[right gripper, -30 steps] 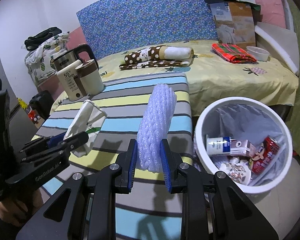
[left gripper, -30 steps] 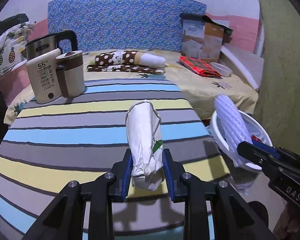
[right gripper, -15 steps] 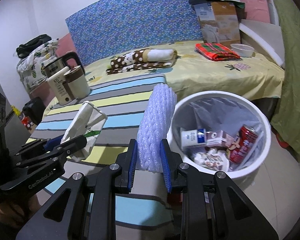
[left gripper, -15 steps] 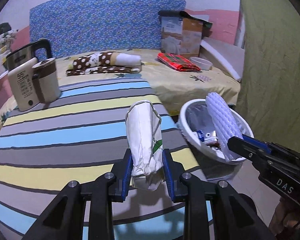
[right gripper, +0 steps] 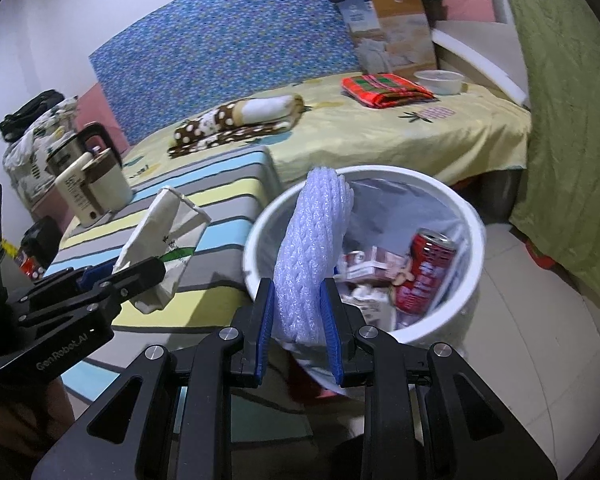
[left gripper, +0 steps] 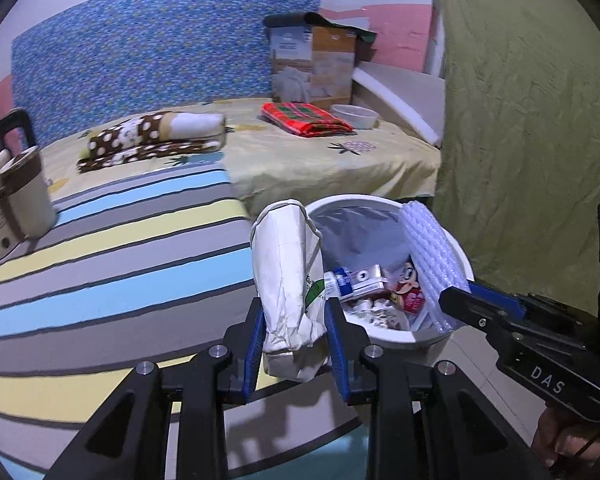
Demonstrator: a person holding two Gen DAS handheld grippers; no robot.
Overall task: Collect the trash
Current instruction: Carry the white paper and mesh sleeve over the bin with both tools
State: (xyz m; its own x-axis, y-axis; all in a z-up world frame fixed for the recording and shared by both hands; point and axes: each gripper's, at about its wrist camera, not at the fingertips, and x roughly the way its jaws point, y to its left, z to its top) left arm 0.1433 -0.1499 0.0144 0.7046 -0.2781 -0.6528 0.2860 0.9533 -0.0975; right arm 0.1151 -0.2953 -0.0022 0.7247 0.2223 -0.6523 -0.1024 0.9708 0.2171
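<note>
1. Claws first: we see the left claw clamped on a crumpled white paper bag with a green mark, its blue pads pressing both sides of the bag's lower end.
2. We see the right claw clamped on a roll of white foam netting, which stands up between its blue pads.
3. In the left wrist view the paper bag sits at the near-left rim of a round white waste bin with a grey liner, above the edge of the striped counter.
4. In the right wrist view the foam roll hangs over the bin's near rim.
5. Inside the bin we make out a red drinks can and small cartons.
6. On the counter stands a cream and brown kettle; beyond lies a bed with a yellow sheet.
</note>
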